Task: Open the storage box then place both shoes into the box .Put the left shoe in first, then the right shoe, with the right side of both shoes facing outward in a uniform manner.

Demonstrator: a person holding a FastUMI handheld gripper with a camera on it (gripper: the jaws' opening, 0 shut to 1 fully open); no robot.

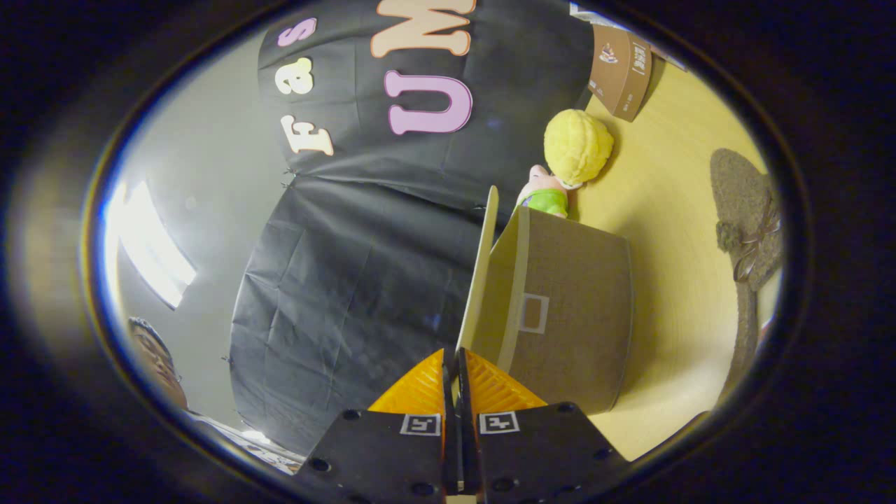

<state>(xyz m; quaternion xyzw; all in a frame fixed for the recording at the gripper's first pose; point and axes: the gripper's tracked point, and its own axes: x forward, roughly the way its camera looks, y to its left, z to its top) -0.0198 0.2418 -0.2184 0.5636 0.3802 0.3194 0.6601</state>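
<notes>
The view is rolled on its side, with the tabletop running up the right. A brown fabric storage box (574, 329) with a small label window stands just ahead of my fingers. Its cream-lined lid (481, 273) is swung up off the box, and the lid's thin edge runs down between my orange fingers (420, 385). My gripper (455, 358) is shut on that lid edge. One grey-brown shoe (749, 210) with a bow lies on the yellow table (672, 210) beyond the box, to its right. The inside of the box is hidden.
A doll with yellow hair (577, 147) and a green top lies on the table just behind the box. A small brown cardboard carton (621, 70) stands farther back. A person's head (157, 364) shows off to the left, under a bright ceiling light.
</notes>
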